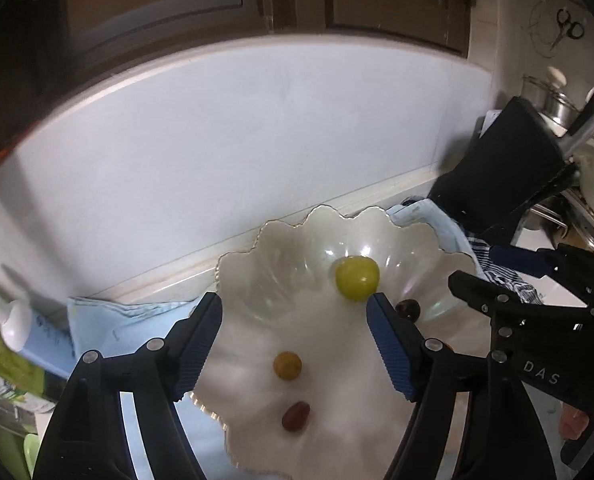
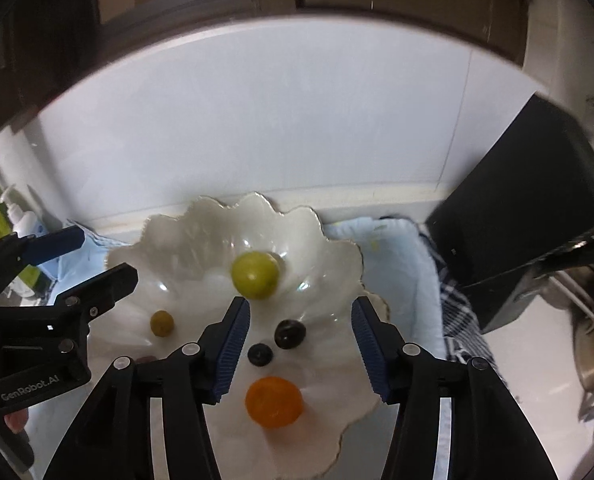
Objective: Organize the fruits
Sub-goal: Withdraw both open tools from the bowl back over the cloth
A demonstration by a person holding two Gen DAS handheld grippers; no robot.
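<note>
- The scalloped white bowl (image 2: 337,256) sits on a light blue cloth (image 2: 397,248) near the far wall, with a flat scalloped plate (image 2: 349,420) just in front of it.
- A black block (image 2: 509,220) stands to the right.
- The left gripper (image 1: 295,320) and right gripper (image 2: 301,320) hover above the dishes, jaws spread, holding nothing.
- A green fruit (image 2: 255,275) lies in the bowl.
- On the plate: an orange fruit (image 2: 273,401), two dark berries (image 2: 290,334), a small yellow fruit (image 2: 161,323), and a reddish one (image 1: 295,416).
</note>
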